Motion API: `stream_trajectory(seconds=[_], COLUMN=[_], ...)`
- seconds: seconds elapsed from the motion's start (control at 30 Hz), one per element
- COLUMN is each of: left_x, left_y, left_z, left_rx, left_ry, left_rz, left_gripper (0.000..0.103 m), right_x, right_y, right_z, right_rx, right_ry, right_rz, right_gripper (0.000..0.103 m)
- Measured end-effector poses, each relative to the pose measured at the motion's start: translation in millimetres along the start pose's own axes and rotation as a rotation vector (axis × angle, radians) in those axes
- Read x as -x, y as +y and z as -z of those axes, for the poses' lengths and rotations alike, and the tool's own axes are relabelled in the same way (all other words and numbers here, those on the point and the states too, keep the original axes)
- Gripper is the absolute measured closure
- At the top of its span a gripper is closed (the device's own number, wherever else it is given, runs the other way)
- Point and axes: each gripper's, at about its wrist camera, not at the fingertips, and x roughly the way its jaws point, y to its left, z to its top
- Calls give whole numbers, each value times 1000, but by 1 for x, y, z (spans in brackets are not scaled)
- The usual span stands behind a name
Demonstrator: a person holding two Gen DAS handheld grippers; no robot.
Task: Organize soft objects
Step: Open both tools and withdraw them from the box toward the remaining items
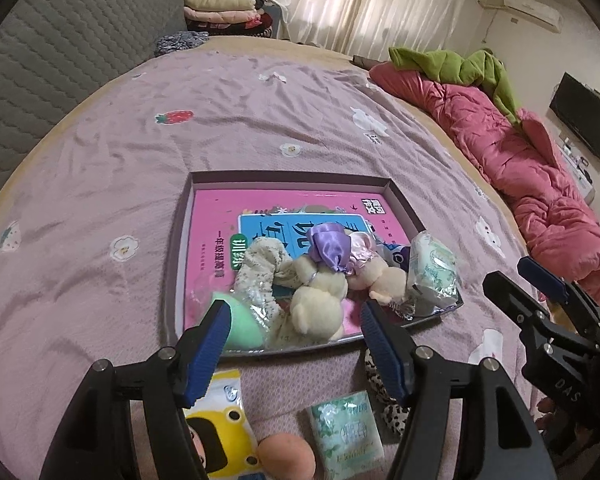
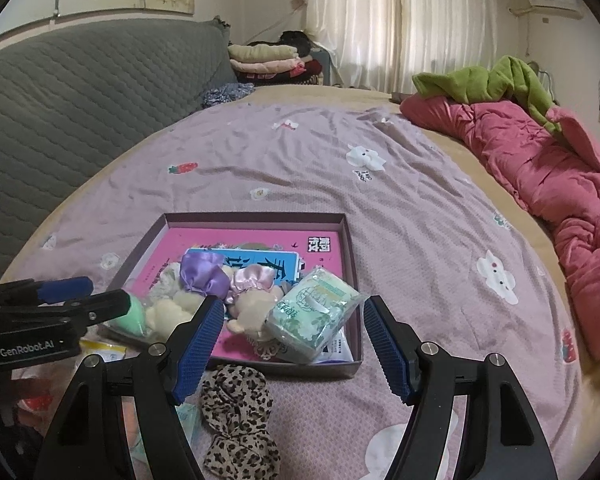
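A shallow purple box (image 1: 404, 200) (image 2: 350, 240) lies on the bed with a pink book inside. On the book lie cream plush toys (image 1: 320, 300) (image 2: 248, 312), a purple satin bow (image 1: 326, 246) (image 2: 202, 276), a green sponge (image 1: 240, 324) and a tissue pack (image 1: 432, 270) (image 2: 312, 314). On the sheet near me lie a leopard-print scrunchie (image 2: 236, 416) (image 1: 380, 388), a second tissue pack (image 1: 346, 432), an orange sponge (image 1: 286, 456) and a yellow cartoon packet (image 1: 220, 424). My left gripper (image 1: 296, 336) is open and empty over the box's near edge. My right gripper (image 2: 294, 340) is open and empty above the scrunchie.
The bed wears a lilac printed sheet (image 2: 420, 208). A pink quilt (image 2: 540, 168) with a green blanket (image 2: 488, 80) runs along the right. A grey quilted headboard (image 2: 80, 92) and folded clothes (image 2: 268, 60) stand at the back.
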Motion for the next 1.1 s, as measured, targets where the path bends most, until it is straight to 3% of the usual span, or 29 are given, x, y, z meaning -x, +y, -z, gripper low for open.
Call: stream_trajectory(seconds=[0.7, 1.1], left_x=[41, 45], left_y=[22, 17], left_z=[15, 36], left_rx=[66, 44], left_ry=[-38, -7], left_rz=[-35, -28], left_gripper=[36, 36], right_x=[42, 46], right_y=[5, 5], right_z=[5, 20], right_rx=[9, 10], right_ry=[-47, -26], right_rz=[-8, -12], right_gripper=[29, 29])
